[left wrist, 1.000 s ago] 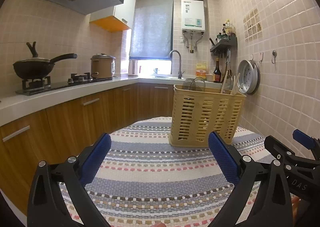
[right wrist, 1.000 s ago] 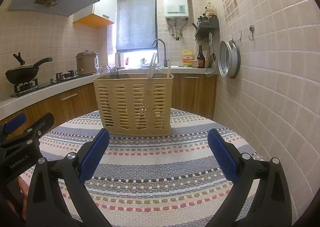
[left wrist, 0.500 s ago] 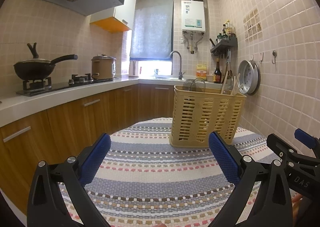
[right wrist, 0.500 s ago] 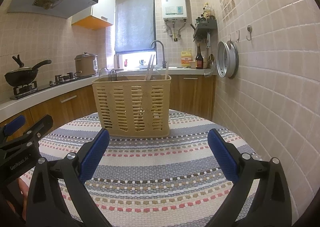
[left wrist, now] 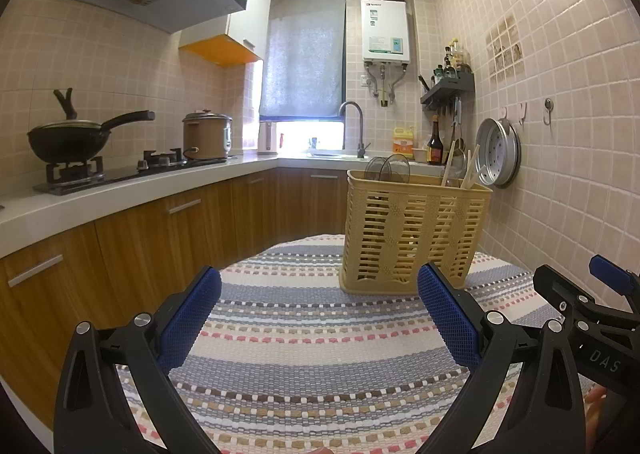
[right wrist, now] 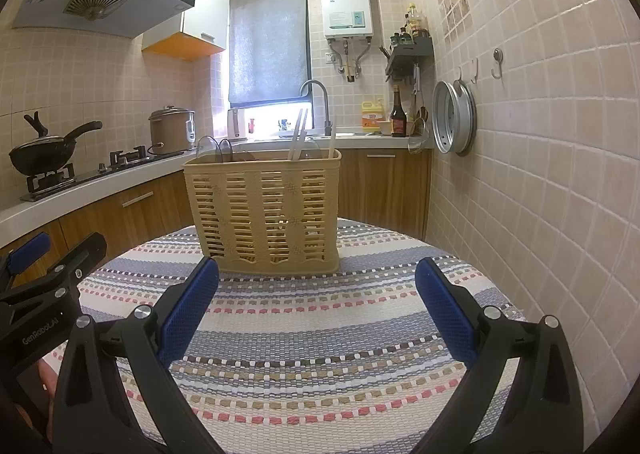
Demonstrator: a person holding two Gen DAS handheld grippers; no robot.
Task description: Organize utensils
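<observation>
Beyond both spread tongs [right wrist: 316, 278], utensil basket [right wrist: 264, 210]

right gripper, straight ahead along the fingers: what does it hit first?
Most likely the slotted beige plastic utensil basket, standing on the striped woven tablecloth. The right gripper, jaws open and empty, points slightly right of the basket's centre, with only bare cloth between. Depth is uncertain through the fisheye.

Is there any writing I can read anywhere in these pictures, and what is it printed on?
"DAS": on the right hand-held gripper, seen from the left wrist view; any further letters are cut off.
"GenRobot.AI": on the left hand-held gripper, seen from the right wrist view.
Water heater brand and labels: too small to read.
Yellow jug and dark sauce bottle labels: blurred, unreadable.
</observation>
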